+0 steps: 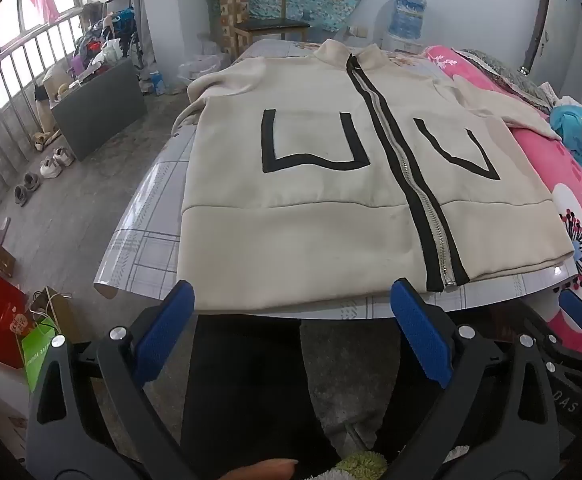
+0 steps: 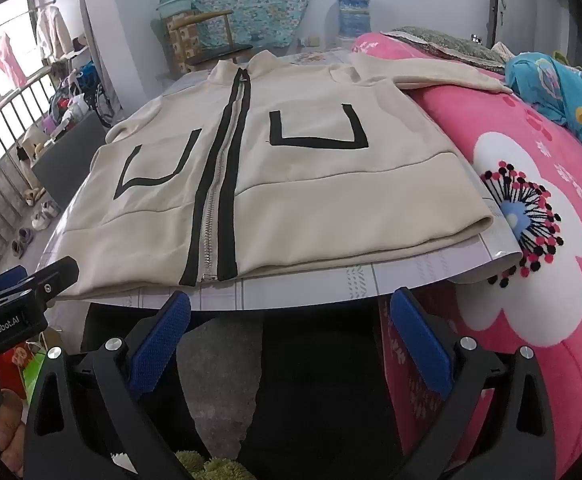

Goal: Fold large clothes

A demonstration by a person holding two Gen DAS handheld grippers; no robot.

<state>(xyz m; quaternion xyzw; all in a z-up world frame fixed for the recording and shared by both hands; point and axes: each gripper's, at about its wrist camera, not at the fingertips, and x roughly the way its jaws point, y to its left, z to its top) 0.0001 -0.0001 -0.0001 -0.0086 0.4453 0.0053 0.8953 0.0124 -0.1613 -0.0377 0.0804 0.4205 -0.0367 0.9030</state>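
**Beige jacket laid flat, both tools spread wide before its hem**

A beige zip-up jacket (image 1: 311, 216) is seen spread front-up on a tabletop (image 1: 147, 216) covered with a pale checked sheet. Its silver zipper (image 1: 407, 184), edged with black bands, is closed from collar to hem, and a black U-shaped outline is shown on each chest panel. The collar is turned toward the far end, the hem toward the near edge. One sleeve is draped off the tabletop onto a pink flowered blanket (image 2: 531, 216) just beside it, where a blue patterned cloth (image 2: 563, 92) is also lying; the other sleeve is hung over the opposite side.

The left tool (image 1: 291, 332) is held with its blue pads wide apart, nothing between them, just short of the hem at the near edge. The right tool (image 2: 291, 332) is likewise spread wide and empty, at the same edge, nearer the blanket side. Each tool is partly caught at the margin of the other's view.

Dark trousers of the person are seen below the tabletop edge. A wooden chair (image 1: 267, 12) and a water bottle (image 1: 409, 16) are placed beyond the far end, and shoes (image 1: 55, 162) are set on the floor by a railing
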